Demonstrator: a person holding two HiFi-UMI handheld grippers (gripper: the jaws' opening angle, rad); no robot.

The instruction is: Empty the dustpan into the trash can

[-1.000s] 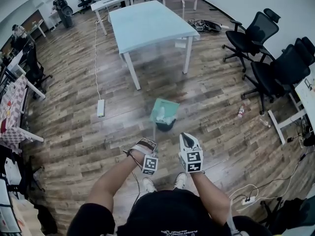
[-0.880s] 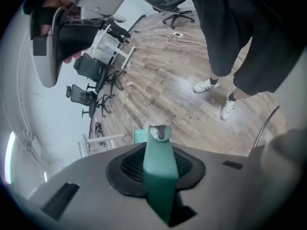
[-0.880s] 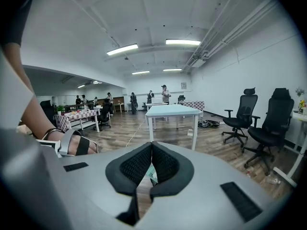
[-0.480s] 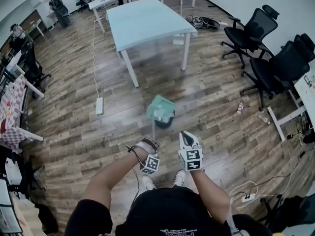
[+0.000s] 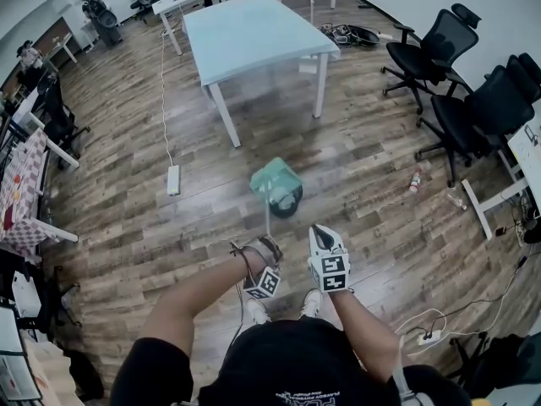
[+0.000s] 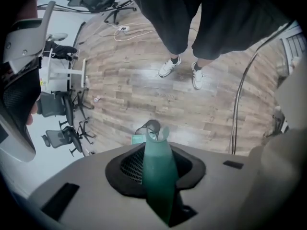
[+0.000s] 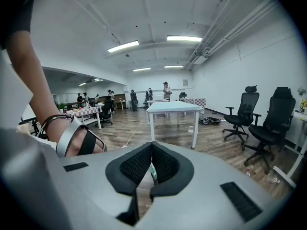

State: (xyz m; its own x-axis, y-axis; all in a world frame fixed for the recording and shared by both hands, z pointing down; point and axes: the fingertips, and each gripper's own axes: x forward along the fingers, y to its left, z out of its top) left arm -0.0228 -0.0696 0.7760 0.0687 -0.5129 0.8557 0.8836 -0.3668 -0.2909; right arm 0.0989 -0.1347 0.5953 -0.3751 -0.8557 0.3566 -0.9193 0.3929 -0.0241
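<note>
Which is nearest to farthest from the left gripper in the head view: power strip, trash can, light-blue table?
1. Trash can: just ahead of the left gripper, partly under the dustpan.
2. Power strip: on the floor, off to the left.
3. Light-blue table: far ahead, at the top of the view.

Office: tables (image 5: 254,28), swivel chairs (image 5: 429,59)
</note>
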